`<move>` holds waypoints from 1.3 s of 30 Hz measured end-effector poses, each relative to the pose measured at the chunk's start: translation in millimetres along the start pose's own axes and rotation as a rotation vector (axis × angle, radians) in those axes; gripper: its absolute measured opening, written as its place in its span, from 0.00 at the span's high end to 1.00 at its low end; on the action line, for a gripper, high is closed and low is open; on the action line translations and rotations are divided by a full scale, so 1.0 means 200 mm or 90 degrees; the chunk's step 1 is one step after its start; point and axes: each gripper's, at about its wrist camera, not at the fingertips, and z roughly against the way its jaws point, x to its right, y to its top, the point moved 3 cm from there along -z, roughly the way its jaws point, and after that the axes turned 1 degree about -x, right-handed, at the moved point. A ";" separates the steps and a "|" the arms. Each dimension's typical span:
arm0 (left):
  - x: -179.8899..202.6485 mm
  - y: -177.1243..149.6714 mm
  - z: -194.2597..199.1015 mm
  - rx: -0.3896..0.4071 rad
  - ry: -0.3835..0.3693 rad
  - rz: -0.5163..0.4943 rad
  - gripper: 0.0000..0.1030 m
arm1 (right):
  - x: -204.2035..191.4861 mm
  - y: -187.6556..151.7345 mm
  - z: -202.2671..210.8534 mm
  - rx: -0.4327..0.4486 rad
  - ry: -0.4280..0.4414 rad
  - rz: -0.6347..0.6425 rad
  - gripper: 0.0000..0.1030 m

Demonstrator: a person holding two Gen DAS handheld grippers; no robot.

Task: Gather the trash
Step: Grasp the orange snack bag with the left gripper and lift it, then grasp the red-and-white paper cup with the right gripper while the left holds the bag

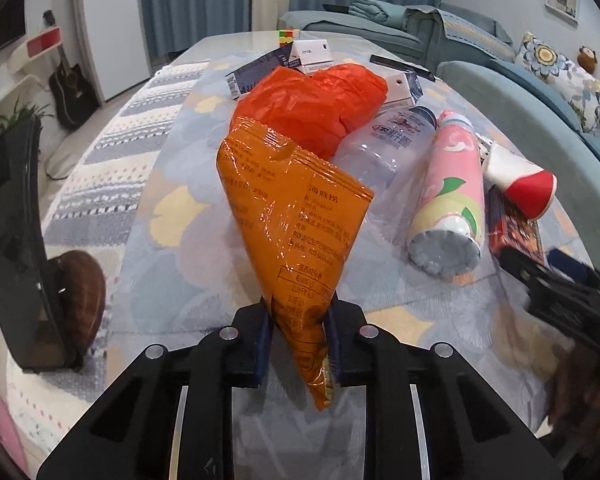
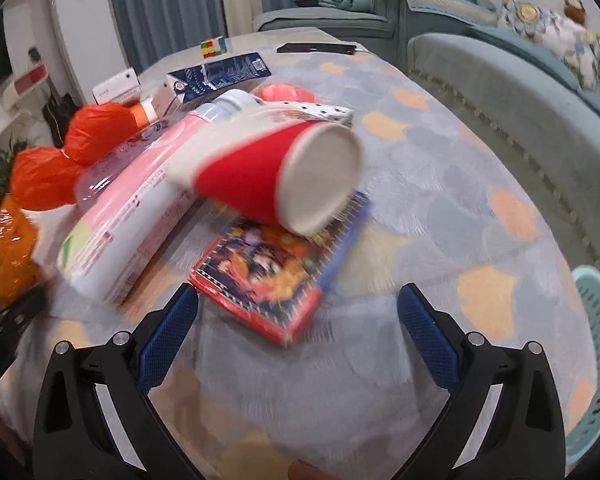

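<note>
Orange snack bag (image 1: 288,216): crinkled, glossy foil-plastic, pinched at its narrow lower end between the blue pads of the left gripper (image 1: 298,344); its jaws are closed on it, the pads pressing both sides.
Bag axis: long axis runs up and away from the jaws, leaning slightly left; the wide, torn, notched top edge points toward the far clutter, the crumpled tail hangs below the pads.
Bag position: held above the near part of the tabletop (image 1: 172,256), which is covered in a pale blue cloth with yellow and grey patches.
Right gripper (image 2: 298,328): jaws stand wide apart, nothing between the pads, above the cloth just short of a flat red-edged packet (image 2: 260,280) with a busy printed face.
Paper cup (image 2: 284,172): red and white cone shape, lying on its side, its base facing the right camera, resting on the packet's far end; blurred.
Pink bottle (image 1: 452,196): smooth cylinder on its side, base toward the left camera, beside the cup.
Clear bottle (image 1: 380,140): translucent plastic, lying behind the snack bag.
Red-orange plastic bag (image 1: 312,108): soft, bunched, behind the snack bag.
Cartons (image 1: 260,72): folded card, at the far side.
</note>
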 end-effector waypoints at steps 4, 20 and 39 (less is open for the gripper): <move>0.01 -0.01 0.01 0.008 -0.003 -0.013 0.79 | 0.00 0.02 0.01 0.015 -0.047 0.015 0.59; 0.10 -0.03 0.05 0.021 -0.036 -0.023 0.74 | 0.17 -0.06 0.11 0.006 0.042 -0.035 0.59; 0.07 -0.05 0.02 0.007 -0.042 -0.017 0.72 | 0.02 0.33 0.01 0.057 0.026 0.103 0.15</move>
